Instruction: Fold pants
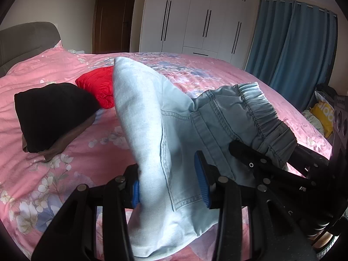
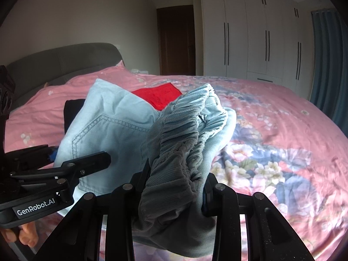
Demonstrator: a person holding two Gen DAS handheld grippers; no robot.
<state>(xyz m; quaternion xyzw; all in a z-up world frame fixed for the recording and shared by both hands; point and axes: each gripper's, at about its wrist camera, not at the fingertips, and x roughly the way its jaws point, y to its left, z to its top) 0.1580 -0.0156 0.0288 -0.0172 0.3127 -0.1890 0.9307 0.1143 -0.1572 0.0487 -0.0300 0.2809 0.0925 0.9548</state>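
Light blue denim pants [image 1: 152,117] hang bunched over the pink bed, held up by both grippers. My left gripper [image 1: 169,189] is shut on a thick fold of the denim, and its blue pads [image 1: 202,184] press the cloth from both sides. My right gripper [image 2: 174,192] is shut on the gathered elastic waistband [image 2: 184,134], which spills over its fingers. In the left wrist view the right gripper [image 1: 271,152] shows close on the right, at the waistband [image 1: 258,106]. In the right wrist view the left gripper [image 2: 79,154] shows at the left, on the pocket side of the pants [image 2: 108,119].
A folded black garment [image 1: 52,113] and a red one [image 1: 97,87] lie on the bed [image 1: 65,174] behind the pants, toward the grey headboard [image 1: 26,39]. White wardrobes [image 1: 195,17] and a blue curtain [image 1: 293,43] stand beyond the bed. Bags [image 1: 324,115] sit at the right.
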